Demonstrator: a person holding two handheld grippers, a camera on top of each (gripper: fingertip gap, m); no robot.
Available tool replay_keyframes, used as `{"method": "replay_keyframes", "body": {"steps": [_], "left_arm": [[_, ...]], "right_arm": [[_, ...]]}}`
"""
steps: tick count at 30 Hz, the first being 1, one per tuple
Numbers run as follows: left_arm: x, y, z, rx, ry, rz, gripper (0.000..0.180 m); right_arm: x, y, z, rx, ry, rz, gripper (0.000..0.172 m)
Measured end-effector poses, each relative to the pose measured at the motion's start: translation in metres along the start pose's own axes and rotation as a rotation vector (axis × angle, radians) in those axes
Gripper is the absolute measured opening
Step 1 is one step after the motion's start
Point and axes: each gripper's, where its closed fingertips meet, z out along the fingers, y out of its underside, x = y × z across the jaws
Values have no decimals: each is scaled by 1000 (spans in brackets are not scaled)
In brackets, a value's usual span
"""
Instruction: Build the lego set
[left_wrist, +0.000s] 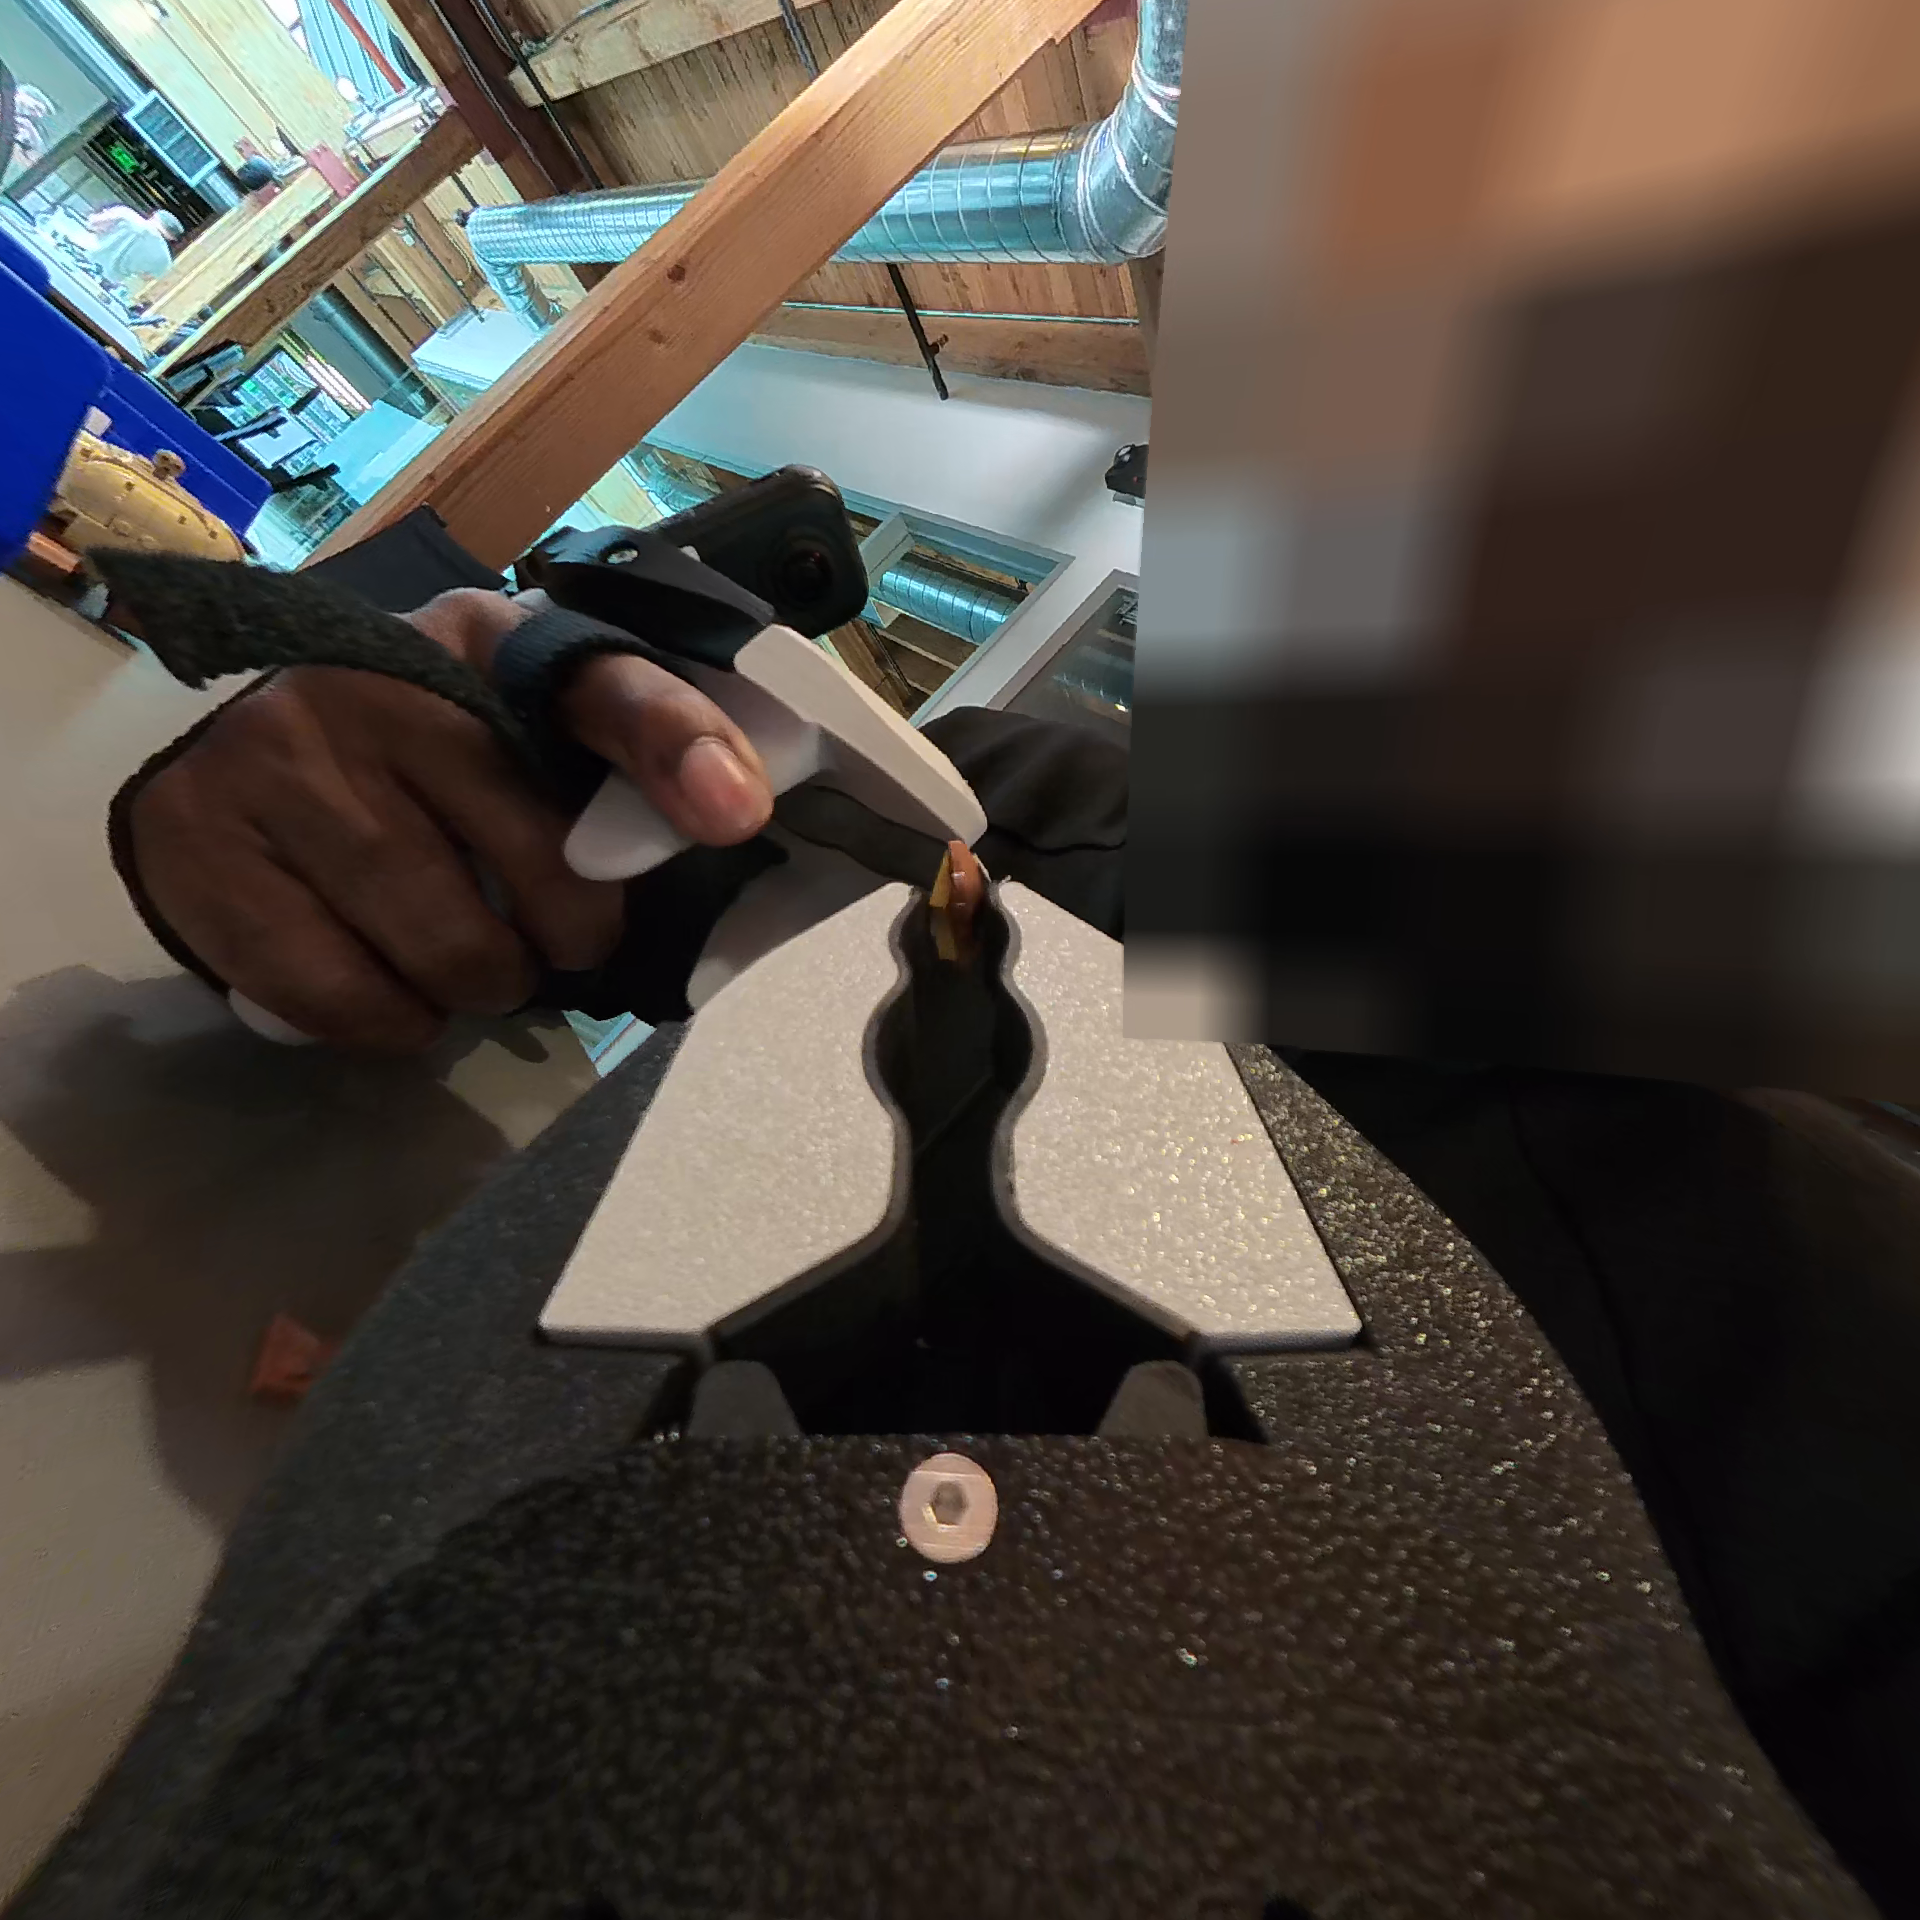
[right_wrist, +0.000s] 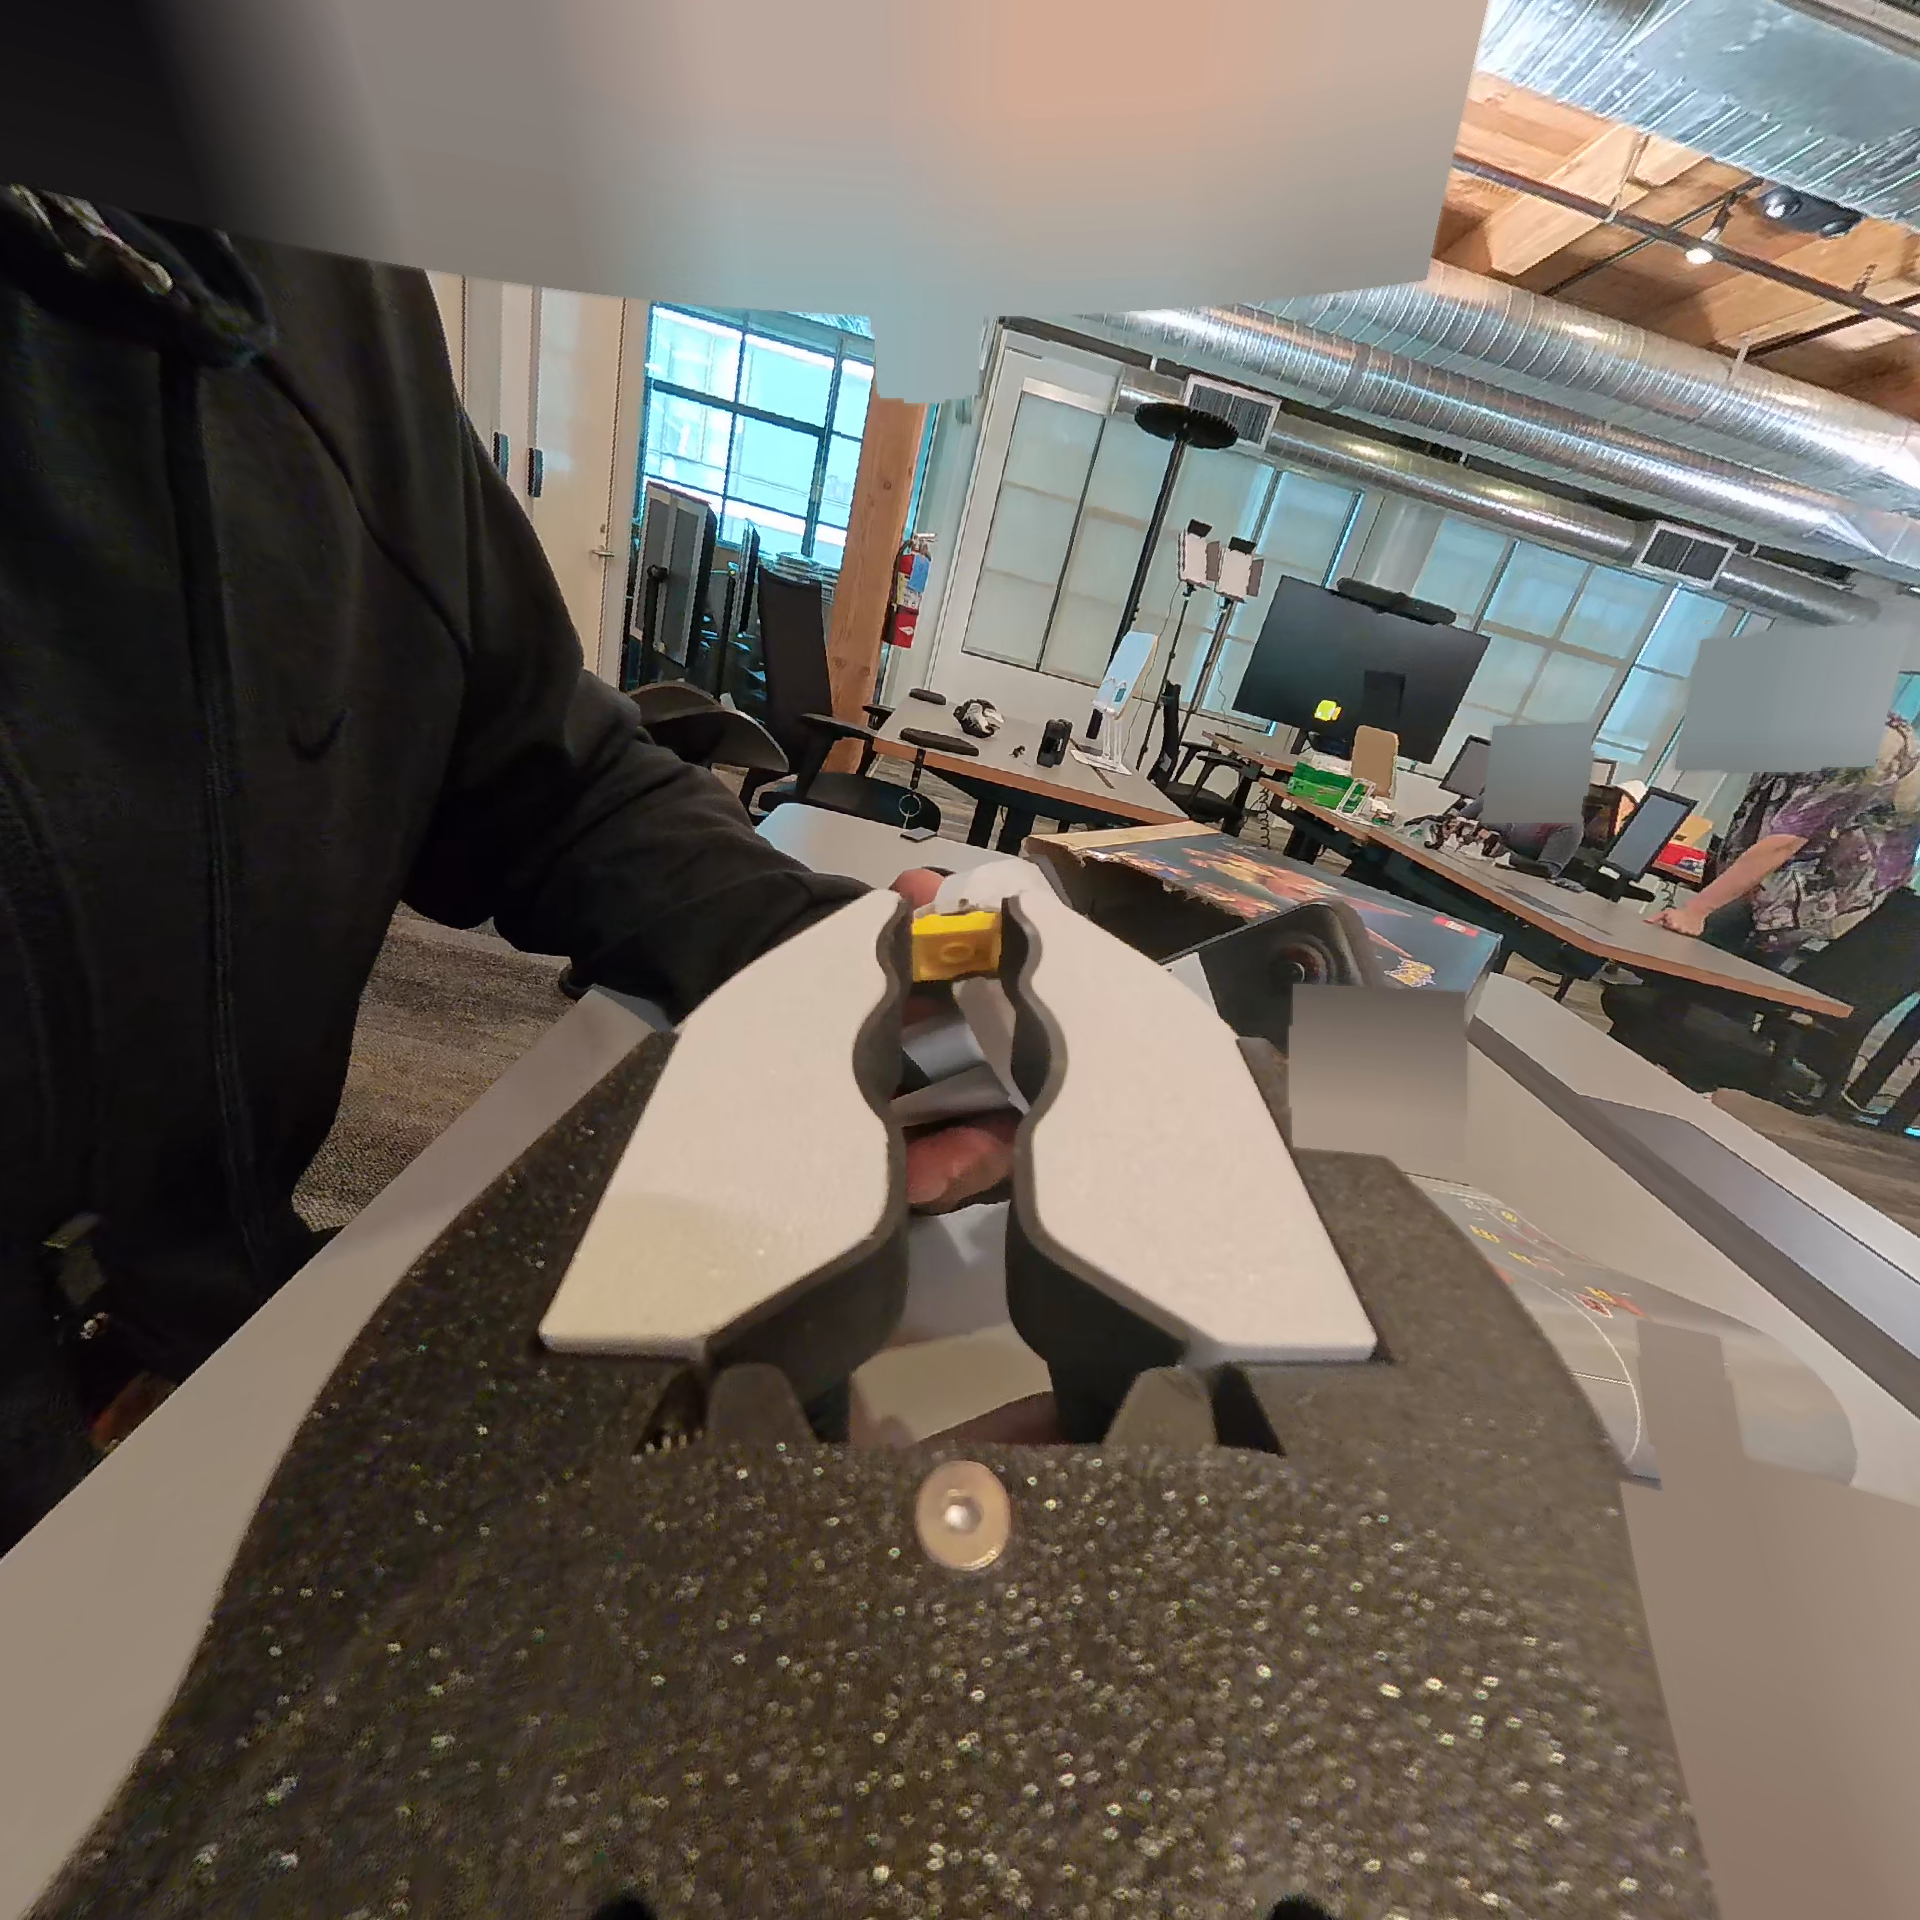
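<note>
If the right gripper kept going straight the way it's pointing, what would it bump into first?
Most likely the left gripper: its pale fingertips sit just beyond the yellow brick pinched in the right gripper. They look almost touching already, though depth is hard to judge.

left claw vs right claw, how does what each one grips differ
The left claw pinches a thin reddish-brown and yellow piece seen edge-on, its fingers nearly together. The right claw clamps a wider yellow brick seen face-on, so its fingers stand farther apart. Both pieces sit at the very fingertips, and the two claws meet tip to tip.
</note>
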Motion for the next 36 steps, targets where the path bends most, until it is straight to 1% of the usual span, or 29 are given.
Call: {"method": "replay_keyframes", "body": {"steps": [9, 18, 24, 28, 31, 36], "left_arm": [[5, 1, 1, -6, 19, 36, 6], [1, -2, -1, -18, -72, 168, 6], [-8, -9, -7, -22, -204, 324, 6], [-16, -16, -15, -37, -343, 470, 5], [-19, -22, -24, -52, -441, 583, 5], [-24, -23, -31, -101, -528, 671, 6]], "right_arm": [[-2, -1, 0, 8, -13, 2, 16], [4, 2, -1, -19, 7, -6, 16], [15, 9, -2, -63, 49, 86, 15], [22, 17, -3, -116, 63, 179, 24], [30, 25, -2, -158, 104, 231, 25], [34, 36, -2, -207, 128, 273, 22]]}}
